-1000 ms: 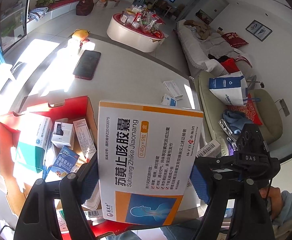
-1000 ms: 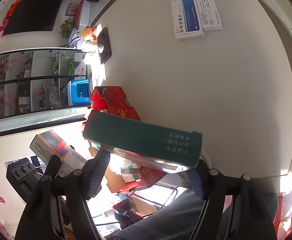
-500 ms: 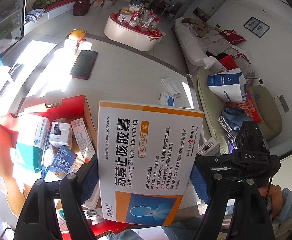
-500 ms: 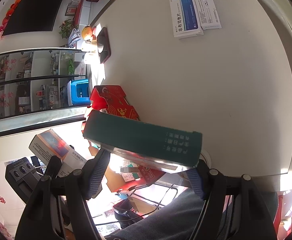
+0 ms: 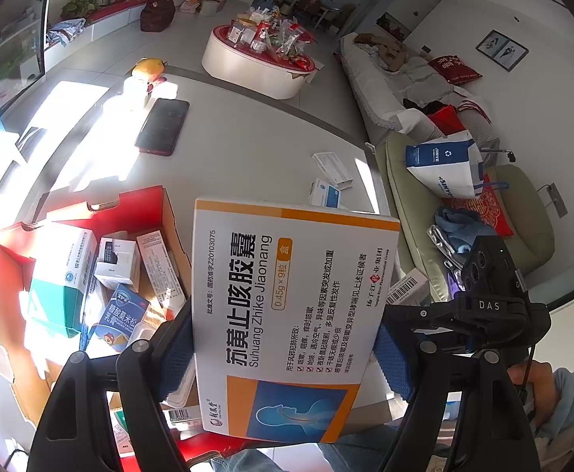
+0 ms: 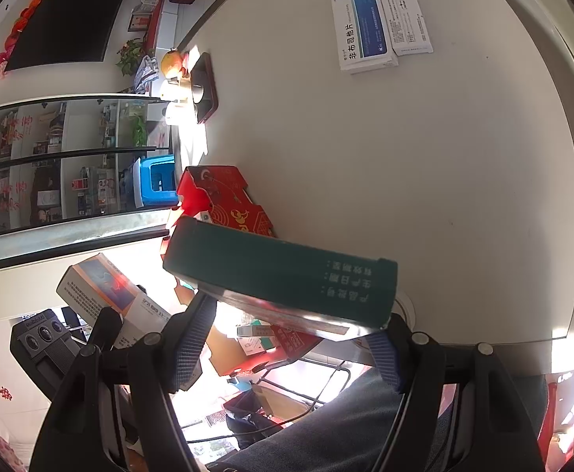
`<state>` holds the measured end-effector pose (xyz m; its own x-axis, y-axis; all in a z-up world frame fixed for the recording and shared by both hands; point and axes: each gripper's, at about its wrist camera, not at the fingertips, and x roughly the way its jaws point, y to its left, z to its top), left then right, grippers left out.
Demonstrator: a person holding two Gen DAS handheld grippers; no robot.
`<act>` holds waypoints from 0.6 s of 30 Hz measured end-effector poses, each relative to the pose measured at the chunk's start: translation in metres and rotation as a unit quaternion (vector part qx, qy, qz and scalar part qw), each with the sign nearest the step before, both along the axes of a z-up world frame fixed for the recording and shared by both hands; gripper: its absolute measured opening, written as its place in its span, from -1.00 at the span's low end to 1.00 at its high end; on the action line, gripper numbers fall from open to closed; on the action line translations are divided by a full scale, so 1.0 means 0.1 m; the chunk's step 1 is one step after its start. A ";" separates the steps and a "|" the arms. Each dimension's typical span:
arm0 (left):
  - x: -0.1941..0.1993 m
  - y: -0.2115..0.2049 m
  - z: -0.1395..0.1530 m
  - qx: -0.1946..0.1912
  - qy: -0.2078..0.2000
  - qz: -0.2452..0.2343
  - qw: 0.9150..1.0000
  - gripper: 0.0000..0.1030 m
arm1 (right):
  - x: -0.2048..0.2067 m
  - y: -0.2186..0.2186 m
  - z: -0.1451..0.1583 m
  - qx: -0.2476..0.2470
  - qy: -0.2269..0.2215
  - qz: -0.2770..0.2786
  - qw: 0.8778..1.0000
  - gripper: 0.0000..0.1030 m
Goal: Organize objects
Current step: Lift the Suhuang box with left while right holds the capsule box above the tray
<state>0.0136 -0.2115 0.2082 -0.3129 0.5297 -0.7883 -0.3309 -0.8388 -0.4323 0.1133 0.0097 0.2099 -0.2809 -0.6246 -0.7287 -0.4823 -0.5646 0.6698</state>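
Left hand-held gripper (image 5: 283, 350): pads clamped on the long edges of an orange-and-white box (image 5: 290, 303), held above the near edge of the surface (image 5: 255, 141), beside the red carton (image 5: 129, 212).
- Handling (judged): light, thin card; walls likely buckle under a hard squeeze. Edge grip near the middle seems sound; glossy faces may slip.
- Carton already holds several small boxes (image 5: 113, 267), loosely packed; its near side is hidden behind the held box.

Right hand-held gripper (image 6: 287, 338): closed on a dark green box (image 6: 279, 275), tilted, over the near edge by the carton.
- Judged equally light and crushable.
- Its lower face is glare-washed; print unreadable.
- Two flat packs (image 6: 377, 27) lie at the far edge; one is cut off.
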 end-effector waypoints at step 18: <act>0.02 0.00 -0.01 0.000 -0.001 0.000 1.000 0.63 | 0.01 0.00 -0.01 -0.001 0.000 0.001 1.000 0.41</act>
<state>0.0152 -0.2119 0.2074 -0.3108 0.5290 -0.7897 -0.3294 -0.8393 -0.4325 0.1142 0.0102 0.2093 -0.2796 -0.6257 -0.7282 -0.4820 -0.5644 0.6701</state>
